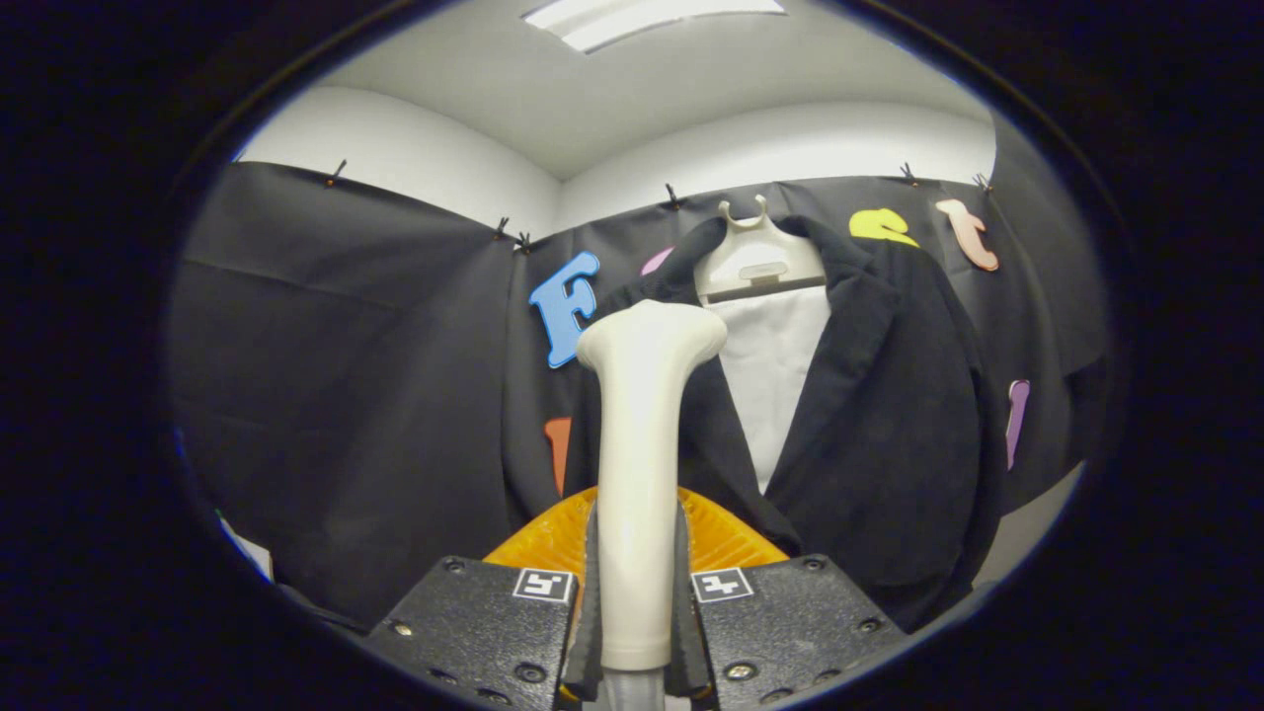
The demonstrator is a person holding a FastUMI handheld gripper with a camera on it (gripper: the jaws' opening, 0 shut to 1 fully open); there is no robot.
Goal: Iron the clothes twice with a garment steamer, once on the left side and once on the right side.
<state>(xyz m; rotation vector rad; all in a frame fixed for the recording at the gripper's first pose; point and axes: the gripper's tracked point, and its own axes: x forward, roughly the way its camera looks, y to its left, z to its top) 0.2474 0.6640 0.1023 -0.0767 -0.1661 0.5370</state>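
1. The gripper point(638, 602) has both fingers clamped on the handle of the garment steamer point(640, 464), one finger pressing on each side of the handle's lower part.
2. The steamer is smooth, matte, cream-white plastic: a long, rounded handle that rises from between the fingers and flares into a wider, flattened head at the top (the working face of the head points away, so it cannot be made out).
3. A grey hose end point(632, 691) leaves the bottom of the handle and is cut off almost at once.
4. Each finger carries a flat plate with a rough, grainy finish, round screw heads and a small square marker near the inner corner.
5. Behind the handle, just beyond the fingers, lies an orange translucent piece point(726, 538) with fine ribs fanning outward; its middle is hidden by the handle and its full shape is unclear.
6. Beyond the steamer head hangs a black jacket point(889, 415) of soft, slightly fuzzy cloth, with broad lapels open over a smooth white panel point(775, 375).
7. The jacket hangs on a pale plastic hanger point(758, 262) with a small forked top, against the booth's black cloth wall point(346, 375).
8. The steamer head covers part of the jacket's near lapel; whether it touches the cloth cannot be told
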